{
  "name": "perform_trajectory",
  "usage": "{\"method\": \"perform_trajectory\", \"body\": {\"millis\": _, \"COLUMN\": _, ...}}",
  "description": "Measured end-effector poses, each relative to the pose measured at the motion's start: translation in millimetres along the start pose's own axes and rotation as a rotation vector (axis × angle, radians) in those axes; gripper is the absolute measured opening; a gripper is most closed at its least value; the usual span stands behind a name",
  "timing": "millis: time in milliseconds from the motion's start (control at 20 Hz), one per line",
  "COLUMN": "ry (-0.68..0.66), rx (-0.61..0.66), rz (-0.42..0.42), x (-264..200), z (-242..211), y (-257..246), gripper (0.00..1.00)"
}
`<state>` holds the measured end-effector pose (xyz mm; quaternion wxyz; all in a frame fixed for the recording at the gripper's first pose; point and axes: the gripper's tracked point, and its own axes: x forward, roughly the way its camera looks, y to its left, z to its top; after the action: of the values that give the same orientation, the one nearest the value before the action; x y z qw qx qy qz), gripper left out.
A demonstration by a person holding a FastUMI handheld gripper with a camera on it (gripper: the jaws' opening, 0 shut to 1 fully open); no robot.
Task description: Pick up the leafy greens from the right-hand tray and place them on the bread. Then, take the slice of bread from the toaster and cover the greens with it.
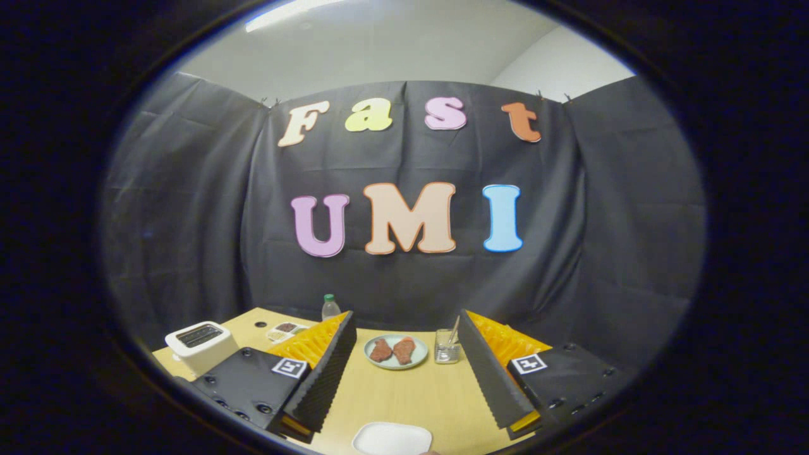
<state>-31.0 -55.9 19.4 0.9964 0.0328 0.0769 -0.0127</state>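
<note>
Hovering over the table (404, 395), tool (404, 373) spread wide and empty, plate (396, 351) beyond its fingers.

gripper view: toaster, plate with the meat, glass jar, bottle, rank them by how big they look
1. toaster, largest, though it is nearer the camera than the rest
2. plate
3. glass jar and bottle look alike, no ranking

The gripper is open.

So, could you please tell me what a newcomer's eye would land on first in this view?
Most likely the plate with two reddish-brown meat pieces, sitting on the wooden table just beyond the open, empty claw. Next, the white toaster stands off to the left of the claw's left finger. A white tray lies close in, between the fingers.
</note>
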Motion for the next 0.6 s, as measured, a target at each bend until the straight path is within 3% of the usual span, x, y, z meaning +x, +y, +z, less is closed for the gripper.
{"method": "perform_trajectory", "body": {"millis": 200, "ry": -0.040, "rx": 0.024, "rz": -0.043, "x": 0, "z": 8, "y": -14, "gripper": 1.00}}
{"method": "perform_trajectory", "body": {"millis": 600, "ry": -0.054, "rx": 0.014, "rz": -0.042, "x": 2, "z": 8, "y": -15, "gripper": 1.00}}
